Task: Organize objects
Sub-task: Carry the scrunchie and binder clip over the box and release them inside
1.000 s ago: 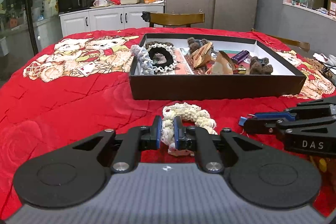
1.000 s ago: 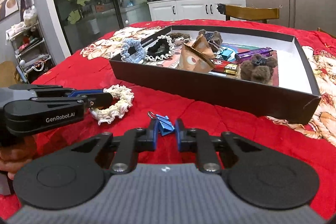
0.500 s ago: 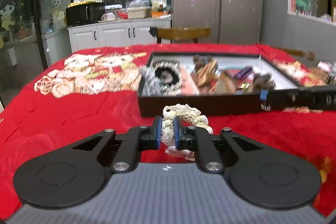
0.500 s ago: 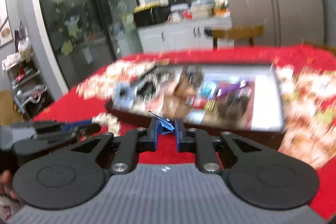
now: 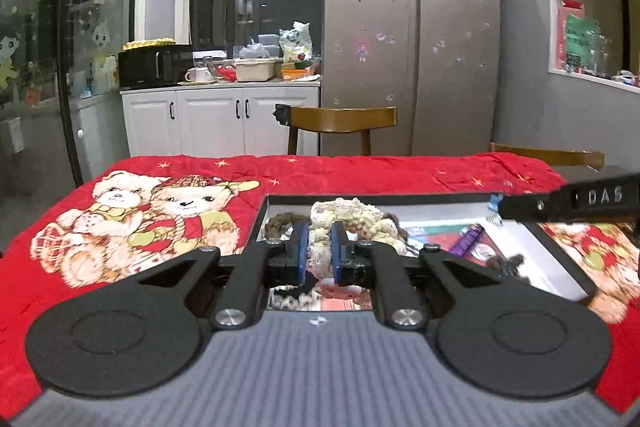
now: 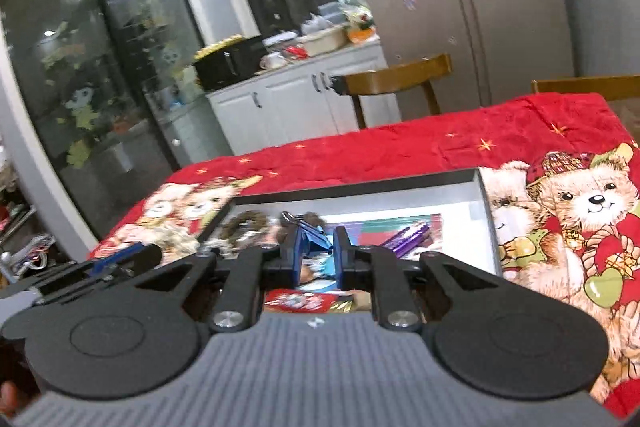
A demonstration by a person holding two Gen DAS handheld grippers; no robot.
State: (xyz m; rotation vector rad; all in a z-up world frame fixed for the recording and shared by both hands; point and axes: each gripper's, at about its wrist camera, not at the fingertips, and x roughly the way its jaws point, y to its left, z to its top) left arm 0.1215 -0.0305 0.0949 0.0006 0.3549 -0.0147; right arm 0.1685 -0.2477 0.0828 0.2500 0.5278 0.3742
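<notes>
The red-quilted desk carries a shallow black box, its open top leaving free room above the rim. A second ago both tongs were low over the quilt before the box; now they hang over its inside. The left tongs are clamped on a cream scrunchie, its ring reaching away from the camera. The right tongs pinch a blue binder clip, wire loop pointing up-left.

The left half of the box is crowded with hair ties. Open floor is left at its right side, beside the purple lighter. Red cloth beyond the far wall is unobstructed.
</notes>
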